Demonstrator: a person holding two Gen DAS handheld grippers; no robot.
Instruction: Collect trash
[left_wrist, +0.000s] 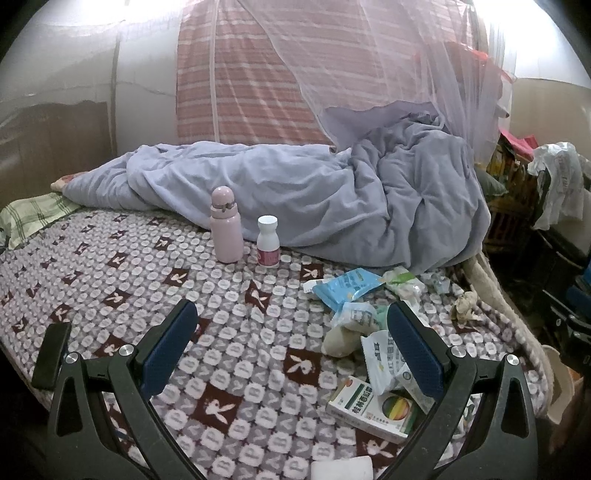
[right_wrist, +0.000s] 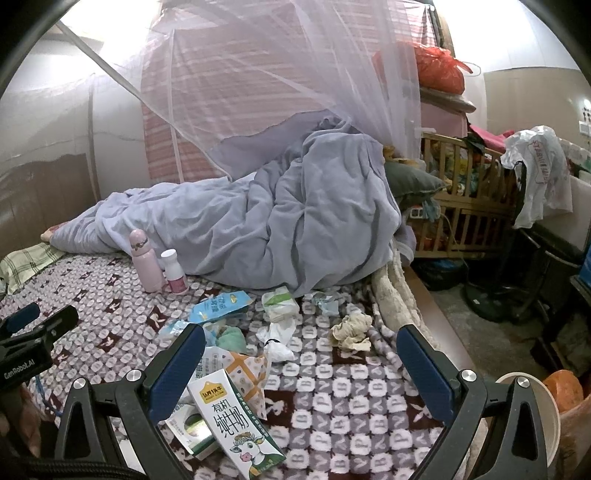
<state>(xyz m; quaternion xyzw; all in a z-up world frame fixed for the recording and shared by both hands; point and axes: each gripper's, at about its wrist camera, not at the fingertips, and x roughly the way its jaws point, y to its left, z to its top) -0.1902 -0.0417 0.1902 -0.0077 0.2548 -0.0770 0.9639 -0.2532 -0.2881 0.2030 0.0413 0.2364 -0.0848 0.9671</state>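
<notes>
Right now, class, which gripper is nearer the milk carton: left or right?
Right. The milk carton lies just inside the right gripper, by its left finger. The left gripper hovers farther left, over the patterned blanket.

Both wrist views look low across the bed (left_wrist: 110, 266), sharing its litter.

Trash (right_wrist: 236, 402) on blanket (right_wrist: 354, 402), before quilt (right_wrist: 295, 229)

Dim room; blown-out glare top corners, both views. Strong fisheye bending, dark vignette edges, soft detail.
</notes>
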